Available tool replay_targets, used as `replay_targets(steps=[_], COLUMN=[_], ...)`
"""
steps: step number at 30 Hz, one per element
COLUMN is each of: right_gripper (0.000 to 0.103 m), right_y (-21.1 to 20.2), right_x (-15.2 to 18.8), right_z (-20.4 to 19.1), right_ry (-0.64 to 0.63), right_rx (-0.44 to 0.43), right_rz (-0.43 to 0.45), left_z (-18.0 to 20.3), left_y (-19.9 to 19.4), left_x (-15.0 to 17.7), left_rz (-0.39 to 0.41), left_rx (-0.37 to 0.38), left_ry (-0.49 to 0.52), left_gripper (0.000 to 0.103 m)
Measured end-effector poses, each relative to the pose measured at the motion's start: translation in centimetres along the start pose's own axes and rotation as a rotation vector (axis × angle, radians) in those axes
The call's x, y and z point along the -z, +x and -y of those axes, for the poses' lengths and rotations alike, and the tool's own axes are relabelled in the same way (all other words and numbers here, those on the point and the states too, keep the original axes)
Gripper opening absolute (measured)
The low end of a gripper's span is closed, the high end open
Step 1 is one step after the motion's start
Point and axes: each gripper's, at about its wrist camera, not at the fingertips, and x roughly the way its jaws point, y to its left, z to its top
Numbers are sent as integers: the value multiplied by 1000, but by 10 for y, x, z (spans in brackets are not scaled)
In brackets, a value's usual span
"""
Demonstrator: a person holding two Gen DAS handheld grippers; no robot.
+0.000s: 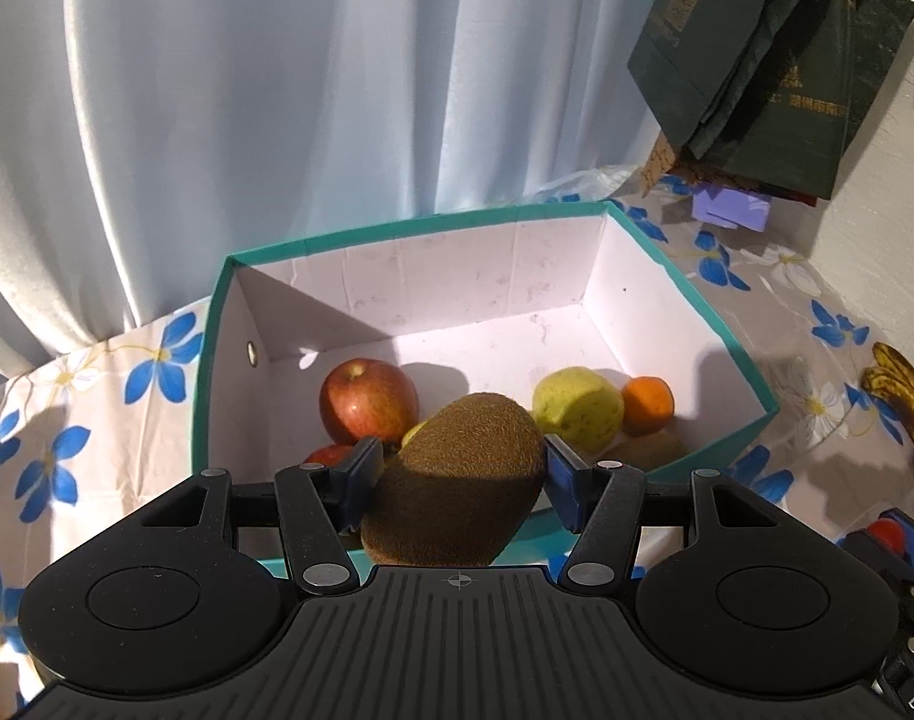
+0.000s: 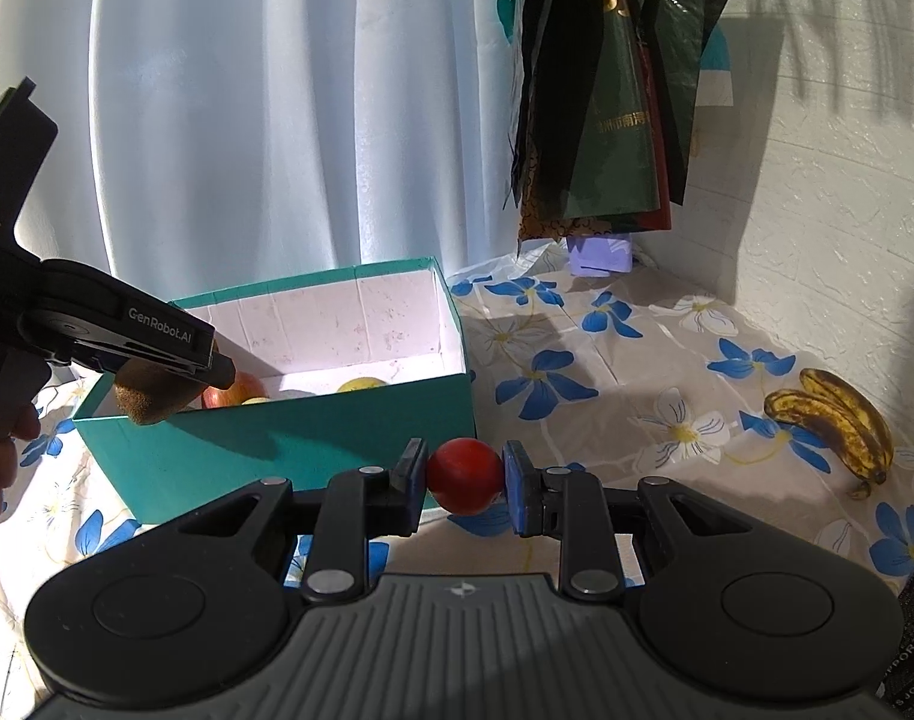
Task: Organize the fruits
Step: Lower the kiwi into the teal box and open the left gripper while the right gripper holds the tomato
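1. The left gripper (image 1: pixel 457 474) has its jaws clamped on a kiwi (image 1: pixel 463 480), held over the near rim of the teal box (image 1: pixel 210 360).
2. The right gripper (image 2: pixel 464 480) pinches a small red fruit (image 2: pixel 464 476) just in front of the box.
3. Inside the box lie an apple (image 1: pixel 366 399), a pear (image 1: pixel 577 408) and an orange (image 1: pixel 649 402).
4. Bananas (image 2: pixel 835 420) lie on the worktop (image 2: pixel 607 372), well right of the box.

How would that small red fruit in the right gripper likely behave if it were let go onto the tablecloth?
The small red fruit looks round and smooth, so it would probably roll. The right gripper holds it only at two side points, so it may slip easily. Its glossy skin suggests it could bruise if squeezed hard.
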Motion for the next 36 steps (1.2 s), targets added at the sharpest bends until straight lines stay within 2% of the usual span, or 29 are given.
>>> replay_targets(steps=[25,32,36], right_gripper=[26,26,26], right_y=[10,11,14], right_x=[-6,-9,-10], right_z=[-4,-5,-5], right_ry=[-7,-10,-11], right_rx=[-8,-6,-6], right_rz=[-1,2,1], left_z=[-19,-21,-22], left_y=[23,36,54], left_x=[-7,-7,-5], left_rz=[4,-17,-60], left_rx=[-15,-7,31], left_ry=[-59,-68,-70], left_gripper=[62,62,62])
